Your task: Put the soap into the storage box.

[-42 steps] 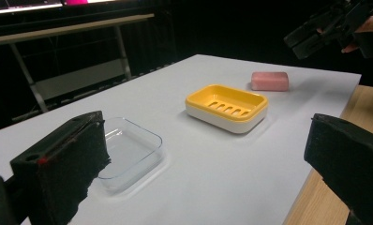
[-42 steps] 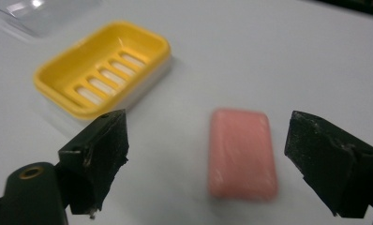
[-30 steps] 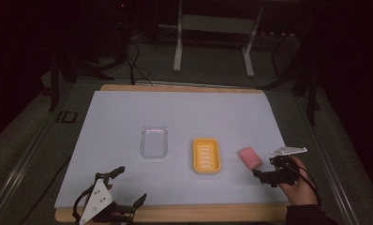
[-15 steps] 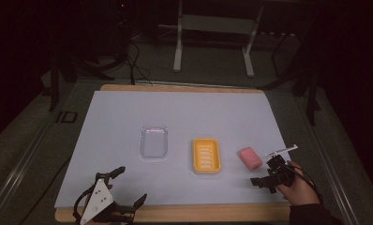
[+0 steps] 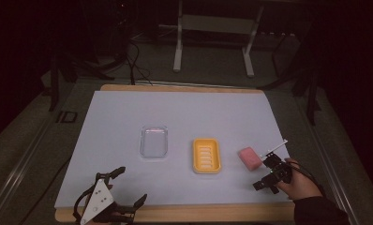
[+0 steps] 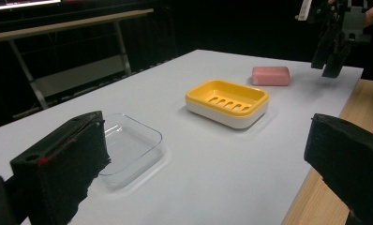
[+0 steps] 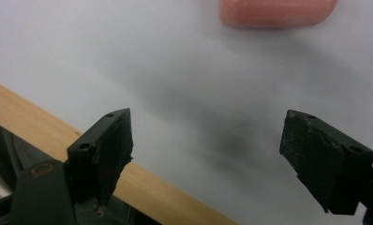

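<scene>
A pink soap bar (image 5: 250,158) lies on the white mat, right of a yellow soap dish (image 5: 206,155) and a clear plastic tray (image 5: 154,141). My right gripper (image 5: 265,173) hovers just front-right of the soap, a hand around it. It is open, its jaws have just been closing a little, and nothing is between them. The right gripper view looks down past the right gripper (image 7: 205,126) onto bare mat, with the soap bar (image 7: 276,11) at the top edge. My left gripper (image 5: 128,187) rests open at the front left corner. Its view past the left gripper (image 6: 205,136) takes in the tray (image 6: 128,145), dish (image 6: 227,101), soap (image 6: 270,75) and the right gripper (image 6: 332,51).
The white mat (image 5: 184,112) covers a wooden table whose front edge (image 5: 198,212) shows bare. Beyond the far edge stand metal desk legs (image 5: 177,47) and cables on a dark floor. A rail (image 5: 20,164) runs along the left side.
My right gripper has slipped a little toward the table's front edge and turned in the hand, away from the soap's side. The left gripper and the objects have kept still.
</scene>
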`<state>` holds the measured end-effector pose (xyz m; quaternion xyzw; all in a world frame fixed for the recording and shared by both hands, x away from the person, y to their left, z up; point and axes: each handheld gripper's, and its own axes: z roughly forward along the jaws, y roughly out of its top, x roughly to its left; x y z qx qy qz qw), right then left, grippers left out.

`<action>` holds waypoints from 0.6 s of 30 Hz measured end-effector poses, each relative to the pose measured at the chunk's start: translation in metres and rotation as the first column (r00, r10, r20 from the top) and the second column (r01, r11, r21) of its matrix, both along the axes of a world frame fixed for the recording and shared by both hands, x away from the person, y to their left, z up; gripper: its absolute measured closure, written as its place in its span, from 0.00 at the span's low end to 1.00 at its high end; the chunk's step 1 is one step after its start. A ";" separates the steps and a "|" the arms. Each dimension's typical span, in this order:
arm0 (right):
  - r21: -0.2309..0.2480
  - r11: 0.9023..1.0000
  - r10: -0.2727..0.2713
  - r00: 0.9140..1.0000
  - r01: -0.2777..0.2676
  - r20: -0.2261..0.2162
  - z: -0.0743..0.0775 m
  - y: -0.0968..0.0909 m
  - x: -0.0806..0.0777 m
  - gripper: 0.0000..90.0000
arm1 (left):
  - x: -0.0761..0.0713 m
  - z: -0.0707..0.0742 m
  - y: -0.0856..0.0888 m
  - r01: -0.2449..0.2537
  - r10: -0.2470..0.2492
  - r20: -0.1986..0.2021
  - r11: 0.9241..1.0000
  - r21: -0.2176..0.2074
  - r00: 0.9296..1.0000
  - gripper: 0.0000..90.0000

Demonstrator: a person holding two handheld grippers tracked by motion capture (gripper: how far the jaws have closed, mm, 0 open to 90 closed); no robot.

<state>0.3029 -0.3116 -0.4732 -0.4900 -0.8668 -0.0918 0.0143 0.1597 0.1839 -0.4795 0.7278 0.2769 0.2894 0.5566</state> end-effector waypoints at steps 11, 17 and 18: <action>-0.141 0.986 0.060 0.983 -0.085 -0.173 -0.007 0.003 0.007 0.21 | 0.000 0.000 0.000 0.000 0.000 -0.002 1.000 0.004 1.000 0.00; -0.150 0.984 0.065 0.975 -0.098 -0.211 -0.008 0.001 0.012 0.20 | 0.000 0.000 0.000 -0.001 0.001 -0.003 1.000 0.005 1.000 0.00; -0.142 0.986 0.058 0.974 -0.091 -0.219 -0.007 -0.001 0.015 0.18 | 0.000 0.000 0.000 -0.001 0.001 -0.002 1.000 0.004 1.000 0.00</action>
